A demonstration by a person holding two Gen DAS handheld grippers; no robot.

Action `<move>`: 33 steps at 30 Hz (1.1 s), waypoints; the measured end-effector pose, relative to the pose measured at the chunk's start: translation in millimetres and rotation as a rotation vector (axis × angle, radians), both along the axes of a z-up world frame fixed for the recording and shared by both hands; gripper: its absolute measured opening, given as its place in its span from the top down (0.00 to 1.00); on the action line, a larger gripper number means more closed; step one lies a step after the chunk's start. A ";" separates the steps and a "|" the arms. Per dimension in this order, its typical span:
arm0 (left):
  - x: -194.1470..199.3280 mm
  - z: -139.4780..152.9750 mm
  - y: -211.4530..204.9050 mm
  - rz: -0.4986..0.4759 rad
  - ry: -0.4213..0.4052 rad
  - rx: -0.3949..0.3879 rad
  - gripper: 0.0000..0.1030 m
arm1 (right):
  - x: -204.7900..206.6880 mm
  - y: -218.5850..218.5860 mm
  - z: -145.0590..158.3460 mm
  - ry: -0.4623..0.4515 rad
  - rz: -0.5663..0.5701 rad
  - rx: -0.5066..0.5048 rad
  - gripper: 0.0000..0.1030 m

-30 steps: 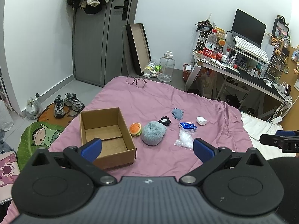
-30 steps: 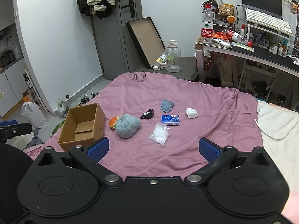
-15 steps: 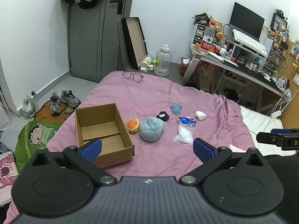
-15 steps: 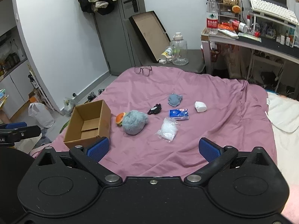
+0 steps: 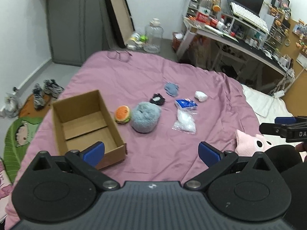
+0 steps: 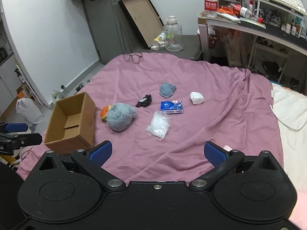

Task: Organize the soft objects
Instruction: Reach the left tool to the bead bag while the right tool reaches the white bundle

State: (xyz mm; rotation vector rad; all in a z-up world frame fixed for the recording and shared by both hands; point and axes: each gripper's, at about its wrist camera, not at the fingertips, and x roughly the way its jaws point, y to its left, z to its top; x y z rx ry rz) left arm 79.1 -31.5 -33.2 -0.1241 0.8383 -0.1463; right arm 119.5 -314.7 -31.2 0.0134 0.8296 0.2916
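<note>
Purple bedspread (image 5: 119,76) now fills more of both views; both grippers have dipped closer. Left gripper (image 5: 151,152) and right gripper (image 6: 157,152) fingers wide, empty. Cardboard box (image 5: 84,118) unfilled; sorting not started.

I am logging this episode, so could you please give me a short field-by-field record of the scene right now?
surface: pink bedspread
container: cardboard box, open, nothing visible inside
beside box: burger plush touching fluffy grey-blue plush
loose items: black furry piece, small blue-grey plush, tissue pack, clear bag, white lump
far edge: glasses
left gripper: open, holding nothing
right gripper: open, holding nothing
</note>
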 end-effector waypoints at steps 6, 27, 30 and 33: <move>34.5 -18.3 -6.7 -0.056 0.054 -0.006 0.00 | 22.2 -2.8 -16.1 0.050 -0.008 0.014 0.01; 134.8 -50.5 -14.4 -0.143 0.122 -0.042 0.02 | 101.0 1.3 -60.7 0.187 -0.022 0.039 0.24; 148.3 -56.6 -23.3 -0.170 0.124 -0.047 0.02 | 113.3 -3.3 -66.7 0.198 -0.034 0.044 0.30; 161.3 -66.3 -35.1 -0.227 0.134 -0.053 0.04 | 125.7 -8.5 -71.9 0.208 -0.038 0.042 0.35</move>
